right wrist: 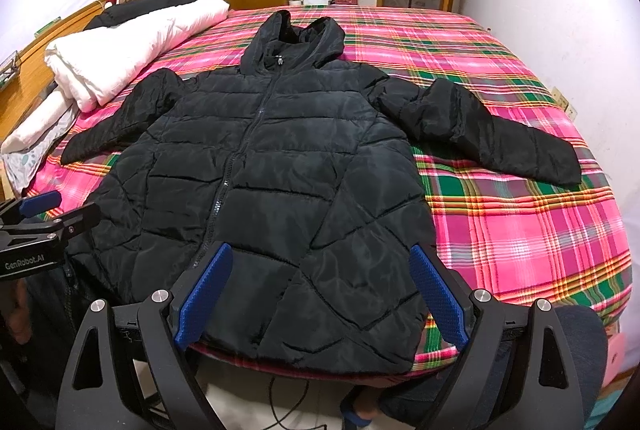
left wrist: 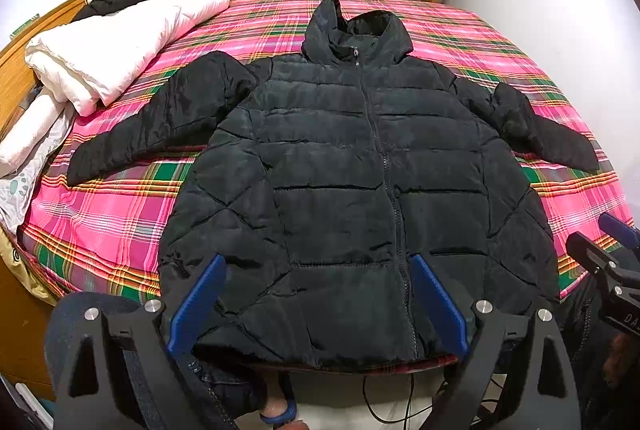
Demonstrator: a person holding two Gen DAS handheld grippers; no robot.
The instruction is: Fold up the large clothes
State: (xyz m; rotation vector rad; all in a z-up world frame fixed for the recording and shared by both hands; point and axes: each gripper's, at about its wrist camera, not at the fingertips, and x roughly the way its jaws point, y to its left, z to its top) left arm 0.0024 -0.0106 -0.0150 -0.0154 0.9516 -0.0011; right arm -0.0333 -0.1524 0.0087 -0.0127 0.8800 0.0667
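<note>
Lying zipped and face up with both sleeves spread, the black puffer jacket (left wrist: 344, 166) has its hem at the near edge of the plaid bed (left wrist: 120, 222), where the left gripper (left wrist: 318, 306) and right gripper (right wrist: 320, 294) hover wide open, holding nothing, bare plaid beyond each sleeve.

Left gripper (left wrist: 318, 270): black frame, triangular cut-outs, silver screw heads, blue ribbed fingers (left wrist: 198, 304). Right gripper (right wrist: 320, 262): same black build, blue dimpled pads (right wrist: 440, 296). White "GenRobot.AI" lettering on left unit's side. Dark jeans (left wrist: 68, 326), blue slipper (left wrist: 280, 412), bare skin at foot.
</note>
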